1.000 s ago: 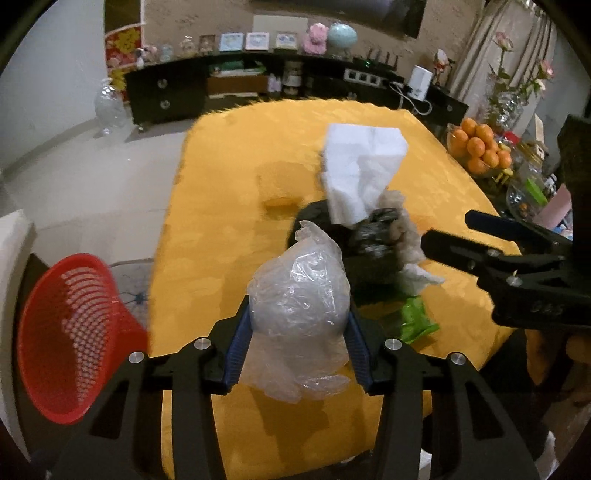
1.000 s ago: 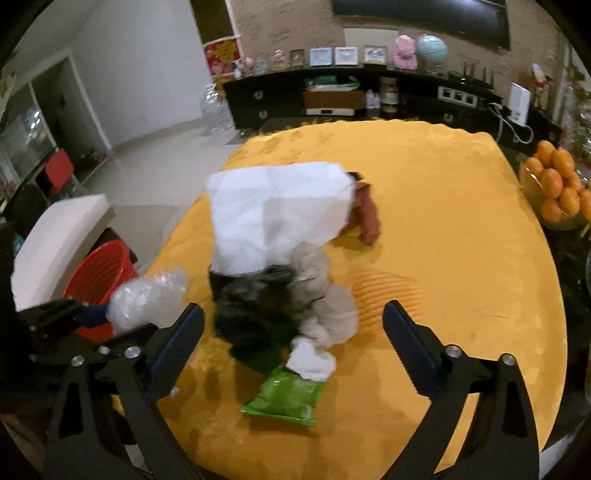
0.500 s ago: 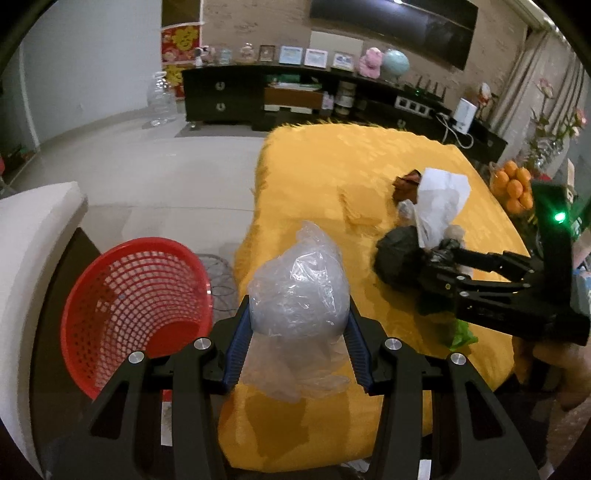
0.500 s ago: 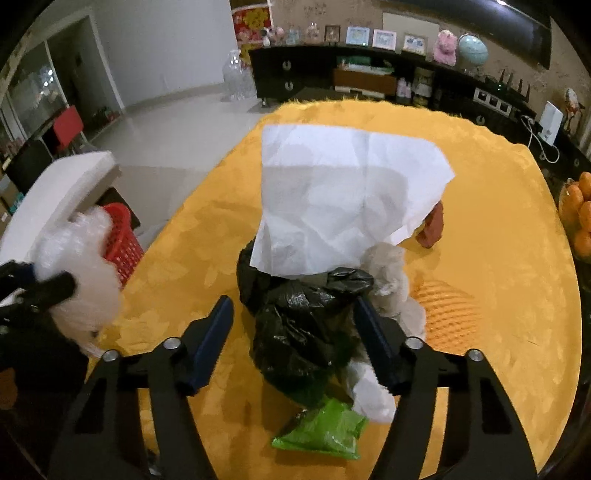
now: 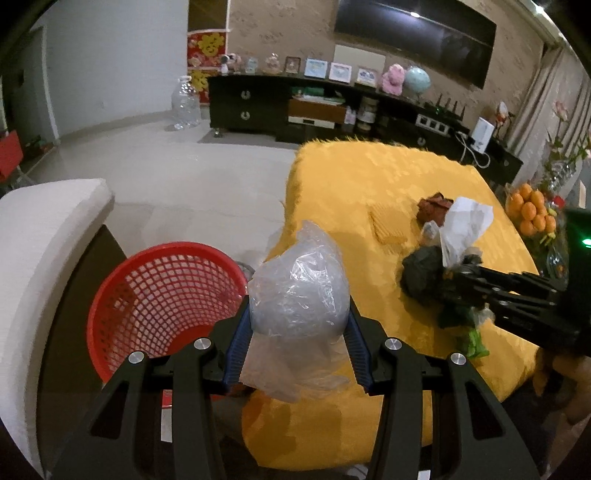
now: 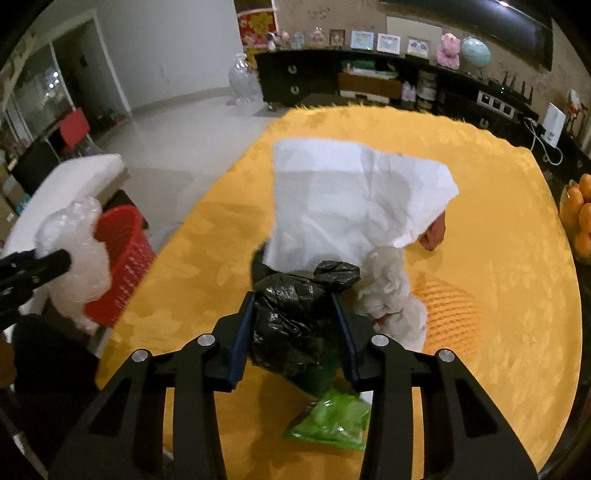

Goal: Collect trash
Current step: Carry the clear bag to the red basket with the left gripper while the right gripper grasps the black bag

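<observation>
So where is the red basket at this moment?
The red basket stands on the floor off the table's left edge, beside the white seat, just ahead-left of the left gripper holding the clear plastic bag.

A dim living room: pale tiled floor (image 5: pixel 155 166), a long black sideboard (image 5: pixel 258 107) lined with framed pictures (image 5: pixel 316 69), a dark wall-mounted screen (image 5: pixel 413 22), and curtains (image 5: pixel 554 92) at right.
</observation>
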Tool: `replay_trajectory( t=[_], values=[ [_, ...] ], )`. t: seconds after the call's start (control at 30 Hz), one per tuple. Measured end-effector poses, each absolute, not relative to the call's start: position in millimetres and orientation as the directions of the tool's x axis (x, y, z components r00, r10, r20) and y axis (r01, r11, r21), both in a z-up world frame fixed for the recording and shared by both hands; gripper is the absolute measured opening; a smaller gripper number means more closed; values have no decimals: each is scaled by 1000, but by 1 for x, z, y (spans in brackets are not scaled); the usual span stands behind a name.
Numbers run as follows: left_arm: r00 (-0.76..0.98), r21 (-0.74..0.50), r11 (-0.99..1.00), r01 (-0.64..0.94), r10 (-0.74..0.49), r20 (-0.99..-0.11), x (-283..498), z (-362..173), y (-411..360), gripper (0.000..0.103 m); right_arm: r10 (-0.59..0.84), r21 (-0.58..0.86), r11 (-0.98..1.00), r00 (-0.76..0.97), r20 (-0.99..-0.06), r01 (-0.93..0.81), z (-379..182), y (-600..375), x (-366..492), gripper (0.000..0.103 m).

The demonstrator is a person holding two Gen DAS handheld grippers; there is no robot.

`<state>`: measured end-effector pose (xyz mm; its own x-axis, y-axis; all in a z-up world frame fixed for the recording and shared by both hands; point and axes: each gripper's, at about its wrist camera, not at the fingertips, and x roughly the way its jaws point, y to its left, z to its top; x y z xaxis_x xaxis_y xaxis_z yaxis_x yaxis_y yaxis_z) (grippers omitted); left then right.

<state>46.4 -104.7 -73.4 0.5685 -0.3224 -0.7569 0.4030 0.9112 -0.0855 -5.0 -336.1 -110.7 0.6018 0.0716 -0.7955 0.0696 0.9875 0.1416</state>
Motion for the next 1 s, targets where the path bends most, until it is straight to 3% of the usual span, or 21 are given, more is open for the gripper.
replay_trajectory(
  t=[0.3,0.73,1.0],
  values=[
    [636,-74,944,323,-274,-721,54,-55,-74,45,112,160,987,669,-735,11,-67,-323,-6,39],
    [684,-69,976,207,-195,-703,68,-43,-30,45,166,147,985,683,-712,-86,-43,-285,25,39],
    [682,-66,987,143,-147,-717,78,-52,-8,45,270,204,963,643,-717,-176,-42,-245,55,39]
  ],
)
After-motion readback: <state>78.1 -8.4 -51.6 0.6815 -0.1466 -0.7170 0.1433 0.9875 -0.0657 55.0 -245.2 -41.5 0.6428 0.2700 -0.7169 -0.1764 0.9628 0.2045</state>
